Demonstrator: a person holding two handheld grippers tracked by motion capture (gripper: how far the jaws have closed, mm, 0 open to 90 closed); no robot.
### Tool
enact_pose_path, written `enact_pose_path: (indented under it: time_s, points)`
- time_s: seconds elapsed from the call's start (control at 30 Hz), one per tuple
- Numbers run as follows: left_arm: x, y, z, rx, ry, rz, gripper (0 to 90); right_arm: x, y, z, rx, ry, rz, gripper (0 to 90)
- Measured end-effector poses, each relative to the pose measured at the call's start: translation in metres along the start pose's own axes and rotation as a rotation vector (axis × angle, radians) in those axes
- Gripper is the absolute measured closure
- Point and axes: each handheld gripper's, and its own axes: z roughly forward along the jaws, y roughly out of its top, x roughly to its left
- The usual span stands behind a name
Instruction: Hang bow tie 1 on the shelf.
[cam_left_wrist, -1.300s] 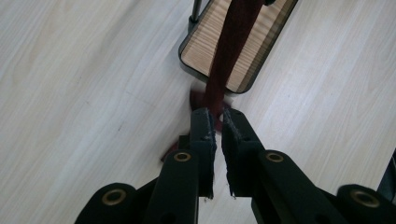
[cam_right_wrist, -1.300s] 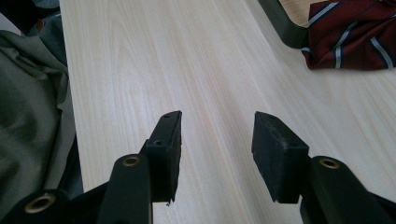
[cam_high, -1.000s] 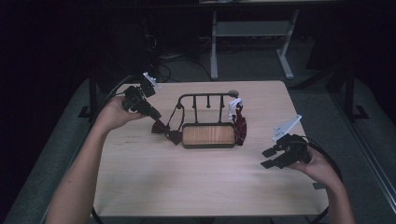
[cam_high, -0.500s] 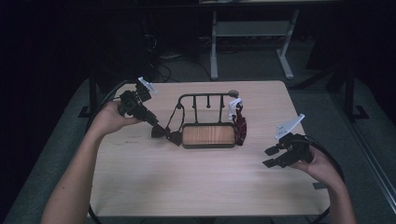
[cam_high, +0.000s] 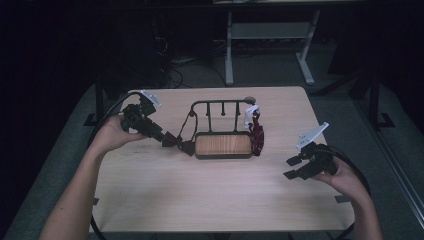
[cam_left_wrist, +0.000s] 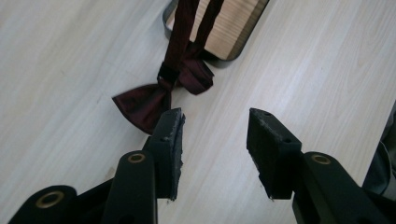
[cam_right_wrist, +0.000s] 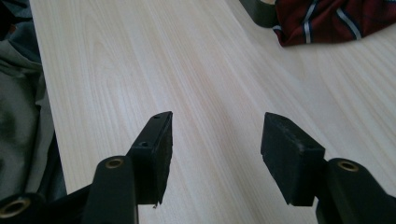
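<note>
Soft, light, probably slippery maroon bow tie (cam_left_wrist: 161, 91) just ahead of left gripper (cam_left_wrist: 215, 140), jaws just opened and empty; best pinched at centre knot; right gripper (cam_right_wrist: 217, 154) open, empty.

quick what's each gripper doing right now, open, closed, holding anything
Left gripper: open, jaws just been opening, empty; bow tie lies just ahead.
Right gripper: open, jaws just been opening, empty, over the table.

A rack (cam_high: 222, 131) stands on the table (cam_high: 200, 200) near its far edge, midway across. A bow tie (cam_high: 176, 142) lies at the rack's left end, its strap hanging from the rack; a necktie (cam_high: 257, 136) drapes its right end.
</note>
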Motion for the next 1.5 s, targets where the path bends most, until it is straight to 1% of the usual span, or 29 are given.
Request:
enact_pose_path:
  time_s: [0.03, 0.13, 0.27, 0.37, 0.43, 0.47, 0.63, 0.73, 0.8, 0.87, 0.93, 1.0, 1.07, 1.13, 1.17, 1.2, 1.23, 1.33, 1.5]
  points:
    - [-0.001, -0.002, 0.0, -0.005, -0.003, -0.001, 54.1, 0.0, -0.001, 0.001, 0.001, -0.004, 0.001, 41.8]
    - [-0.002, -0.006, 0.001, 0.002, 0.0, -0.002, 52.8, 0.0, -0.003, 0.001, 0.007, -0.008, 0.002, 42.0]
    - [-0.003, -0.011, 0.0, -0.01, 0.005, -0.003, 50.4, 0.0, -0.003, -0.001, -0.003, -0.009, 0.005, 41.9]
    - [-0.005, -0.014, 0.0, -0.008, 0.008, 0.003, 49.0, 0.001, -0.004, -0.001, -0.003, -0.015, 0.008, 41.7]
    - [-0.006, -0.016, -0.001, -0.013, 0.004, 0.003, 48.8, 0.001, -0.006, -0.002, 0.0, -0.017, 0.018, 41.6]
    - [-0.007, -0.017, 0.0, -0.017, 0.003, 0.003, 48.7, 0.0, -0.006, -0.002, 0.0, -0.02, 0.014, 41.5]
    - [-0.009, -0.021, 0.0, -0.013, 0.004, 0.01, 47.8, -0.001, -0.011, -0.003, 0.0, -0.032, 0.027, 41.1]
    - [-0.01, -0.024, 0.002, -0.017, 0.003, 0.008, 47.0, -0.002, -0.013, -0.003, -0.004, -0.038, 0.034, 41.1]
    - [-0.011, -0.026, 0.004, -0.011, 0.006, 0.006, 46.4, -0.002, -0.015, -0.004, -0.004, -0.037, 0.04, 41.2]
    - [-0.013, -0.029, 0.006, -0.018, 0.01, 0.005, 45.8, -0.002, -0.017, -0.004, -0.002, -0.041, 0.039, 41.3]
    - [-0.013, -0.032, 0.008, -0.022, 0.002, 0.001, 45.6, -0.002, -0.019, -0.003, 0.0, -0.041, 0.041, 41.2]
    - [-0.014, -0.036, 0.012, -0.012, 0.002, 0.002, 45.8, -0.002, -0.021, -0.003, 0.004, -0.038, 0.047, 40.9]
    - [-0.014, -0.039, 0.014, -0.008, 0.006, -0.002, 45.7, -0.003, -0.022, -0.001, 0.007, -0.039, 0.046, 40.6]
    - [-0.015, -0.042, 0.016, -0.014, 0.003, -0.006, 45.4, -0.003, -0.022, -0.001, 0.01, -0.039, 0.05, 40.6]
    - [-0.015, -0.043, 0.017, -0.007, 0.003, -0.005, 45.3, -0.003, -0.023, -0.001, 0.008, -0.036, 0.05, 40.5]
    - [-0.015, -0.044, 0.017, -0.009, 0.009, -0.006, 44.5, -0.003, -0.023, -0.001, 0.008, -0.039, 0.049, 40.5]
    - [-0.016, -0.046, 0.018, -0.015, 0.003, -0.01, 44.0, -0.003, -0.023, -0.001, 0.006, -0.04, 0.05, 40.4]
    - [-0.015, -0.051, 0.02, -0.022, 0.007, -0.022, 41.9, -0.003, -0.023, -0.001, 0.007, -0.041, 0.05, 40.4]
    - [-0.018, -0.058, 0.024, -0.029, 0.004, -0.017, 41.3, -0.003, -0.024, -0.001, 0.007, -0.043, 0.049, 40.4]
